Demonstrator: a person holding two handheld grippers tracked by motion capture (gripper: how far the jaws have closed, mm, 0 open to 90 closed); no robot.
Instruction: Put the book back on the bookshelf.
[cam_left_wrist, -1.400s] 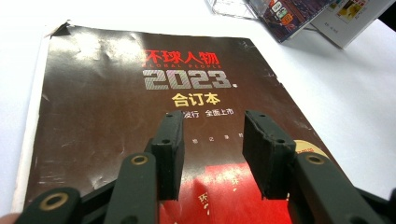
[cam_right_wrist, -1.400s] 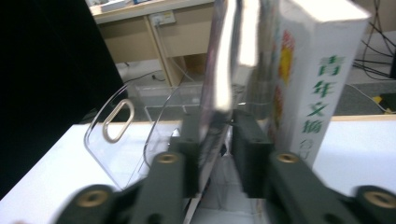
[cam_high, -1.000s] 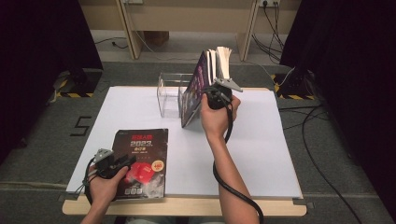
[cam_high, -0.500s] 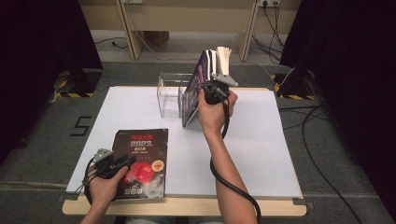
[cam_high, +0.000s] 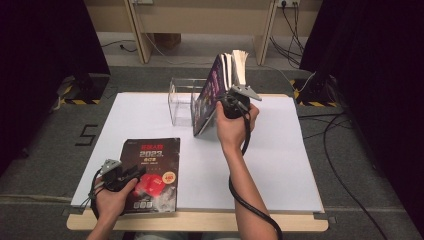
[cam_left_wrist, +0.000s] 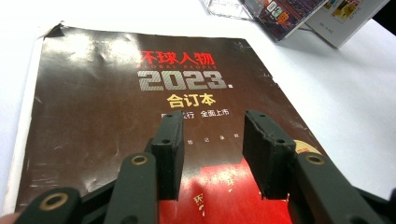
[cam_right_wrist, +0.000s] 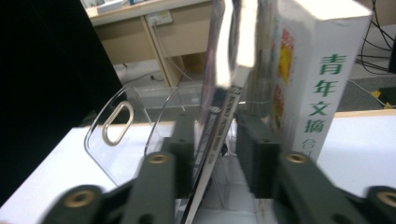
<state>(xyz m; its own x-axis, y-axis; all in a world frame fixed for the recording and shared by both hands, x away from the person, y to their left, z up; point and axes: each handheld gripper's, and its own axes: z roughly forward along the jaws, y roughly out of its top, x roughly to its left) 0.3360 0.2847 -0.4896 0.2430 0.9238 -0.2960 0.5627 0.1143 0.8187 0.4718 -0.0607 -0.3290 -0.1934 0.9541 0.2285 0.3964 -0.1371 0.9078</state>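
1. Surface (cam_high: 280, 165), white, carries everything; both hands reach over it from the near edge.
2. Clear rack (cam_high: 181, 102) stands beyond the right fingers, with a white book (cam_right_wrist: 322, 79) upright just to their right.
3. Dark magazine (cam_high: 151, 172) lies flat under and ahead of the left gripper (cam_left_wrist: 212, 154), long axis running away from the fingers; those fingers (cam_left_wrist: 170, 149) stand released above its cover, gripping nothing.
4. Leaning magazine (cam_right_wrist: 219, 116) stands on edge between the right gripper (cam_right_wrist: 217, 154) fingers, tilted against the rack's books. The jaws have just been opening, so the pads seem apart from it, the magazine left resting there.
5. Left hand is nearer the flat magazine, probably next.
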